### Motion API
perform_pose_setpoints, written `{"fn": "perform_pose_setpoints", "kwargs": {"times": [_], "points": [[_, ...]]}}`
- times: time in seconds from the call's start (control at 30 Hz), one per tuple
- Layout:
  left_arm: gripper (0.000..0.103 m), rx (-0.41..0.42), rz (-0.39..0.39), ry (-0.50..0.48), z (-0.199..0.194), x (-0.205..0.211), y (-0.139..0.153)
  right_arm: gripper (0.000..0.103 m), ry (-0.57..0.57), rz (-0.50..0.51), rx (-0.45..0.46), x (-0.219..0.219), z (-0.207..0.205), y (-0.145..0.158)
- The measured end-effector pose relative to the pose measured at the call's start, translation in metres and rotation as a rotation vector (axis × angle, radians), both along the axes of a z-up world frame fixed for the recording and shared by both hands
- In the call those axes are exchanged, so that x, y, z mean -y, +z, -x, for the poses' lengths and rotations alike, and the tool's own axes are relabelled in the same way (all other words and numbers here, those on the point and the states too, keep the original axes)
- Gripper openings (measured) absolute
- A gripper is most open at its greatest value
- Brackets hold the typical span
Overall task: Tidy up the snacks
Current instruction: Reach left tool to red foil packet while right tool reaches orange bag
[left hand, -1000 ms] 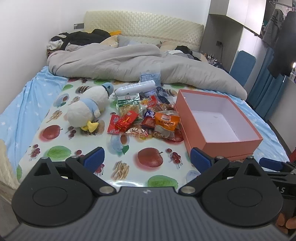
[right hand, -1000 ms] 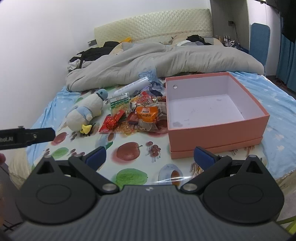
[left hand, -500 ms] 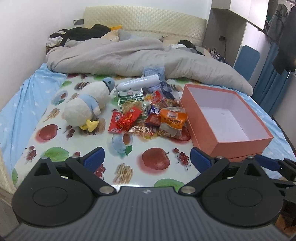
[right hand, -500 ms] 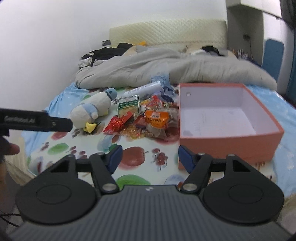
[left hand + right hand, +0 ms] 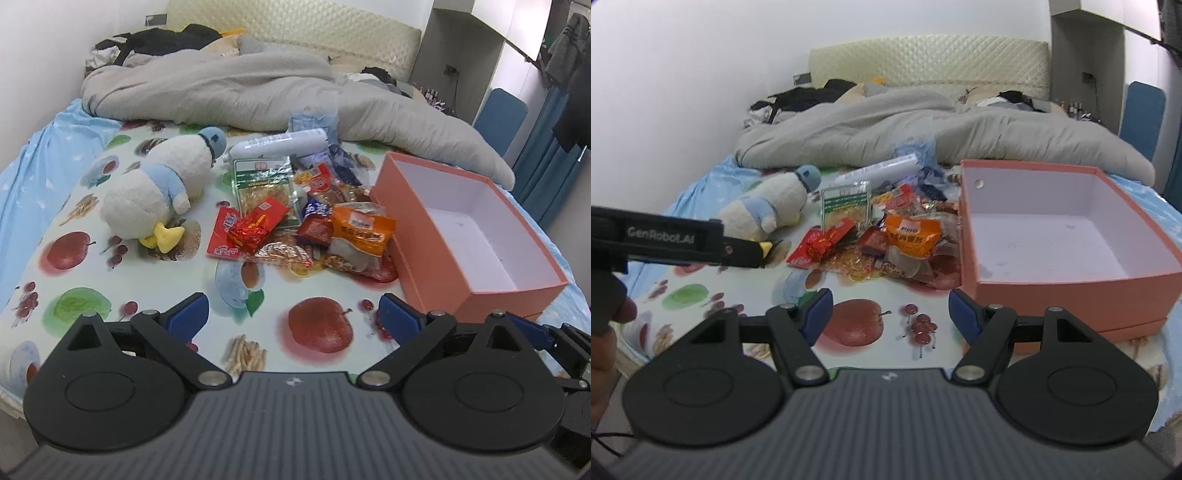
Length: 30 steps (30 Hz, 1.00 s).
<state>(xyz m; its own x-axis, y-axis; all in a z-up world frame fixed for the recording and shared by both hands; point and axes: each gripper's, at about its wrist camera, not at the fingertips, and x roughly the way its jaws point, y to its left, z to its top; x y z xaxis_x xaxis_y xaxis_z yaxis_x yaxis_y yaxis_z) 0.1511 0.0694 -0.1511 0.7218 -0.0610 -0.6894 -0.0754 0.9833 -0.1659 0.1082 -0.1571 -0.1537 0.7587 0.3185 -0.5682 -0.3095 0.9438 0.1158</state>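
Both grippers have come down and in toward the snack pile since a second ago; the pile and box sit larger and lower in both wrist views. The right gripper (image 5: 888,312) narrowed its jaws partway about half a second back and has held that gap since: apart, nothing between them, hanging over the printed apple on the fruit-print cloth (image 5: 701,295). The left gripper (image 5: 293,314) has jaws wide apart, empty, same width as before. My read: this is the approach, first pick not yet made, and the right's pre-narrowing suggests it's sizing for a small packet. The snack pile (image 5: 306,221) lies mid-cloth, just left of the orange box (image 5: 436,266), the nearest packets touching or nearly touching its wall. Mixed crinkly wrappers overlap: orange packet (image 5: 360,230) on top at the right, red foil candy pack (image 5: 258,223) at the left, green-labelled clear bag (image 5: 264,181) behind, white tube-shaped pack (image 5: 280,144) at the back. The box is open, white inside, empty. The plush duck (image 5: 162,188) lies left of the pile, apart from it. Wrappers are slippery and stacked, so grabbing one may drag its neighbours.
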Motion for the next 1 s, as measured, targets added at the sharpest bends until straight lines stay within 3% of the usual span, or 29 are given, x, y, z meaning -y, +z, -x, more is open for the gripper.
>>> {"fn": "perform_pose_setpoints", "kwargs": {"times": [0.37, 0.73, 1.0], "points": [[0.098, -0.047, 0.047, -0.014, -0.057, -0.032, -0.041, 0.071, -0.05, 0.062, -0.017, -0.028, -0.042, -0.032], [0.092, -0.092, 0.037, -0.06, -0.113, -0.047, -0.081, 0.071, -0.119, 0.077, -0.047, -0.05, -0.087, -0.061], [0.086, -0.138, -0.01, -0.085, -0.159, -0.056, -0.11, 0.071, -0.153, 0.136, -0.052, -0.061, -0.13, -0.085]]}}
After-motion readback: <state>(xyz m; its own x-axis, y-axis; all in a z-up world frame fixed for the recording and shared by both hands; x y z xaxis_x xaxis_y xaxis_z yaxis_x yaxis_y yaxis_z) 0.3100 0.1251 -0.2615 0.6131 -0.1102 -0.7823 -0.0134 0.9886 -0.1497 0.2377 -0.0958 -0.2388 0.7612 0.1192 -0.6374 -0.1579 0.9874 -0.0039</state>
